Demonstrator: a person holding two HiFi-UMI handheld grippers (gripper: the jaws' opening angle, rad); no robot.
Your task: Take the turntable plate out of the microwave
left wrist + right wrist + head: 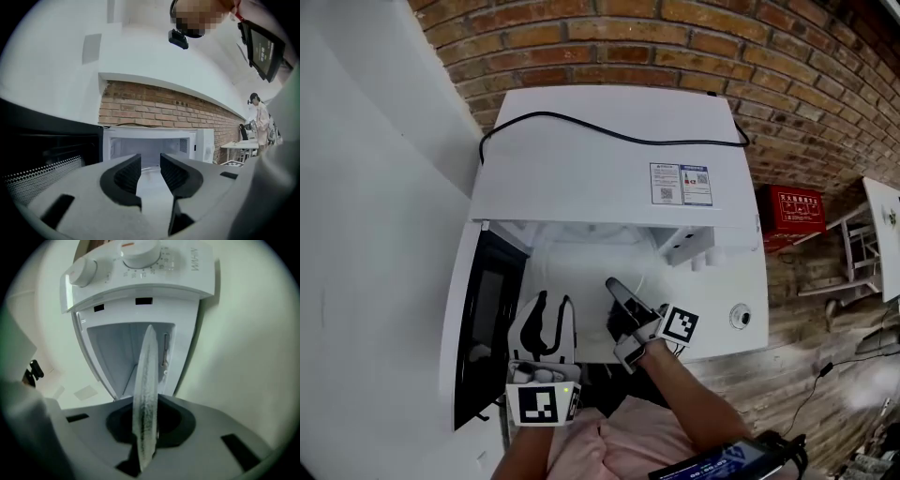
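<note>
The white microwave (600, 150) stands below me with its door (483, 319) swung open to the left. My right gripper (614, 286), rolled onto its side, is shut on the rim of the clear glass turntable plate (145, 394). The plate runs edge-on between its pads (146, 427), in front of the open cavity (117, 352). From the head view the plate (581, 267) shows only faintly at the cavity mouth. My left gripper (553, 302) is level beside it, pointing into the cavity (150, 145). Its jaws (150, 161) stand a little apart with nothing pinched.
A black cable (609, 136) lies across the microwave's top. The control knob (741, 316) is on the right of the front panel. A brick wall runs behind, with a red box (789, 208) and a white table (886, 234) to the right. A white wall is on the left.
</note>
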